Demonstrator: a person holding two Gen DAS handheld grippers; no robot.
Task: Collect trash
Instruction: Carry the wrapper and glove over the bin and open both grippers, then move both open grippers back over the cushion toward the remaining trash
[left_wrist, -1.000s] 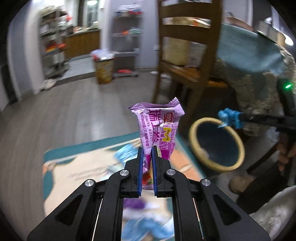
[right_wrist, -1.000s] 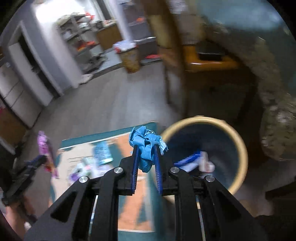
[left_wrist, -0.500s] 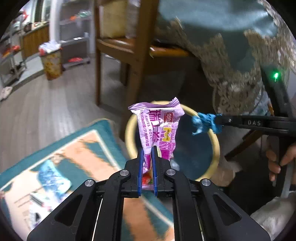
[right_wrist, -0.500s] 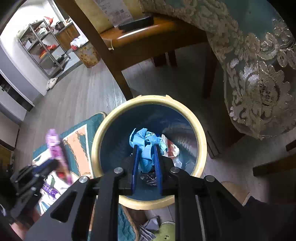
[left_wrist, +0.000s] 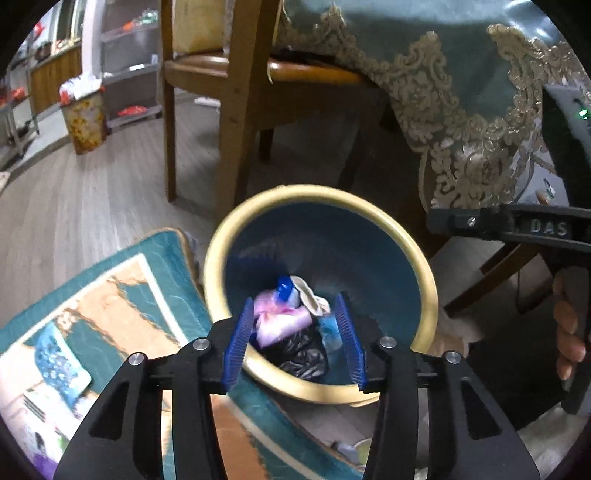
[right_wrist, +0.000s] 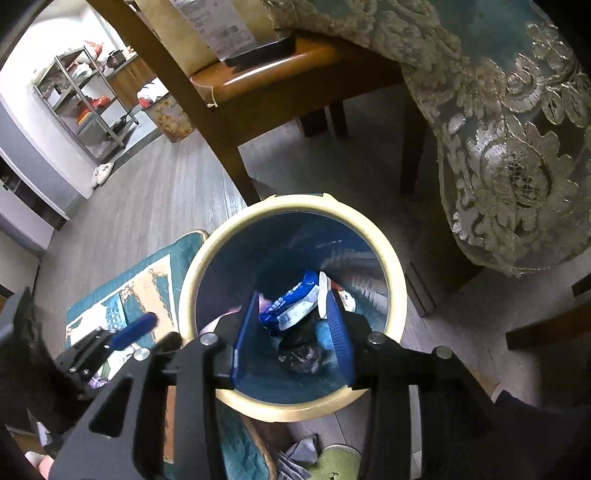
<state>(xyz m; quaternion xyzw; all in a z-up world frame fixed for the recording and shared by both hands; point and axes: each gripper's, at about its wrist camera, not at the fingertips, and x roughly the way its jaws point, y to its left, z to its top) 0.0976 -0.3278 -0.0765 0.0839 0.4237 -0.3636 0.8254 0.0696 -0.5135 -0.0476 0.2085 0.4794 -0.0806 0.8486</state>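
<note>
A round trash bin with a yellow rim (left_wrist: 424, 266) (right_wrist: 395, 273) and dark blue inside stands on the floor by a chair. Both grippers hang over its mouth. My left gripper (left_wrist: 295, 339) is open and empty; the pink-purple snack wrapper (left_wrist: 280, 325) lies in the bin among other trash. My right gripper (right_wrist: 291, 332) is open and empty above a blue-and-white packet (right_wrist: 291, 302) and a black bag (right_wrist: 299, 358). A blue wrapper (left_wrist: 59, 362) lies on the rug. The left gripper's blue finger (right_wrist: 133, 330) shows in the right wrist view.
A teal and orange patterned rug (left_wrist: 122, 306) lies left of the bin. A wooden chair (left_wrist: 229, 110) stands behind it, and a table with a teal embroidered cloth (right_wrist: 517, 147) to the right. A second full bin (left_wrist: 85, 122) and metal shelves stand far left.
Both grippers opened over the bin. The purple wrapper left the left gripper and the blue crumpled piece left the right gripper; both dropped in. The left gripper moved nearer over the bin.
</note>
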